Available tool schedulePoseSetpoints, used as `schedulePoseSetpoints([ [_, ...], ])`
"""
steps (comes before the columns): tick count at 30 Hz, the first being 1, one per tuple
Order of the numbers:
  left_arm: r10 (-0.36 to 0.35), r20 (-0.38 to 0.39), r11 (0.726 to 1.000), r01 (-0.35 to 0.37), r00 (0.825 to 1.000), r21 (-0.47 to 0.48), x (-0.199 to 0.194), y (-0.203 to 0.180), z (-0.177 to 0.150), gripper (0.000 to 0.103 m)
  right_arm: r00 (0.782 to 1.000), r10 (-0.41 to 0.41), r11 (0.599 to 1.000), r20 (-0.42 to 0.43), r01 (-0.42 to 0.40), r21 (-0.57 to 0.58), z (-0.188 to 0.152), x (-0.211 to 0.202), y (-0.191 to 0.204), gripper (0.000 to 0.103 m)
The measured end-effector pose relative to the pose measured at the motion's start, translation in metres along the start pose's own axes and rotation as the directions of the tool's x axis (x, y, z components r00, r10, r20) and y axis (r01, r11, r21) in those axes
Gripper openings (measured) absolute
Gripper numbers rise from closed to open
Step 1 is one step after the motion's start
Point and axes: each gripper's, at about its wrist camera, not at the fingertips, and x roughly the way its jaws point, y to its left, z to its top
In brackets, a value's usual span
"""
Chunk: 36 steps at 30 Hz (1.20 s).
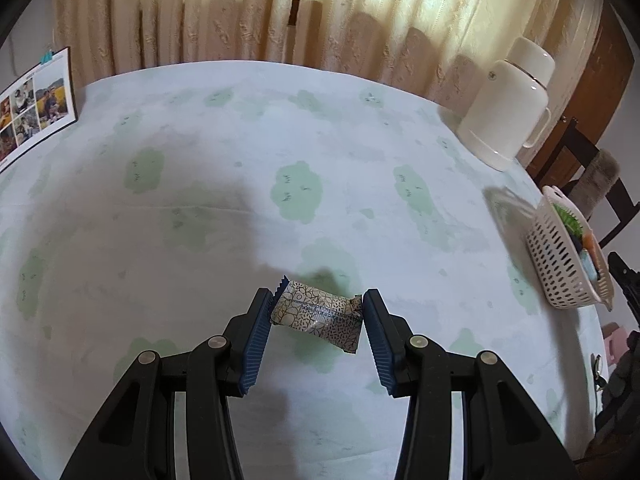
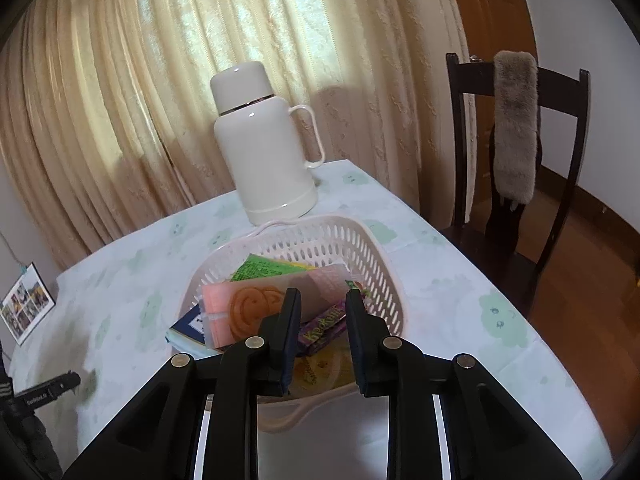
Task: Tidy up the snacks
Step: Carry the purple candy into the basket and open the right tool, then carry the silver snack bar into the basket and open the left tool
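A small snack packet (image 1: 320, 316) with a black-and-white pattern is pinched at both ends by my left gripper (image 1: 318, 296), just above the green-patterned tablecloth (image 1: 200, 200). The white slotted basket (image 1: 560, 264) stands far to its right. In the right wrist view my right gripper (image 2: 323, 294) hovers over that basket (image 2: 384, 264), jaws a little apart and pressing nothing. Below the gap lies a purple packet (image 2: 324, 326). Beside it in the basket are a pink packet with an orange smiley (image 2: 248, 308), a green packet (image 2: 260, 268), a yellow one (image 2: 320, 368) and a blue box (image 2: 192, 322).
A white thermos jug (image 2: 264, 152) stands behind the basket near the table's far corner. A dark wooden chair (image 2: 516, 128) with a grey furry cloth on its back stands to the right of the table. A photo calendar (image 1: 36, 100) leans at the far left. Beige curtains hang behind.
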Motion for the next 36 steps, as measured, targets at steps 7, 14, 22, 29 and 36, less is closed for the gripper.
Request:
schedulePoseSetpoints([
  [7, -0.075, 0.033, 0.994, 0.072, 0.997, 0.085, -0.018, -0.037, 0.009, 0.042, 0.987, -0.118, 0.993, 0.109, 0.118, 0.011, -0.009, -0.008, -0.005, 0.025],
  [14, -0.182, 0.022, 0.968, 0.175, 0.983, 0.180, -0.024, -0.091, 0.019, 0.042, 0.968, -0.163, 0.986, 0.189, 0.156, 0.051, -0.012, -0.018, -0.015, 0.030],
  [22, -0.298, -0.006, 0.914, 0.288, 0.954, 0.285, -0.022, -0.151, 0.025, 0.042, 0.963, -0.165, 0.985, 0.213, 0.149, 0.089, -0.015, -0.020, -0.022, 0.037],
  [29, -0.347, -0.024, 0.865, 0.330, 0.938, 0.379, -0.016, -0.206, 0.034, 0.042, 0.967, -0.145, 0.988, 0.211, 0.129, 0.089, -0.018, -0.021, -0.022, 0.043],
  [36, -0.380, -0.036, 0.825, 0.356, 0.924, 0.438, -0.004, -0.248, 0.040, 0.042, 0.971, -0.136, 0.987, 0.196, 0.117, 0.109, -0.018, -0.019, -0.026, 0.048],
])
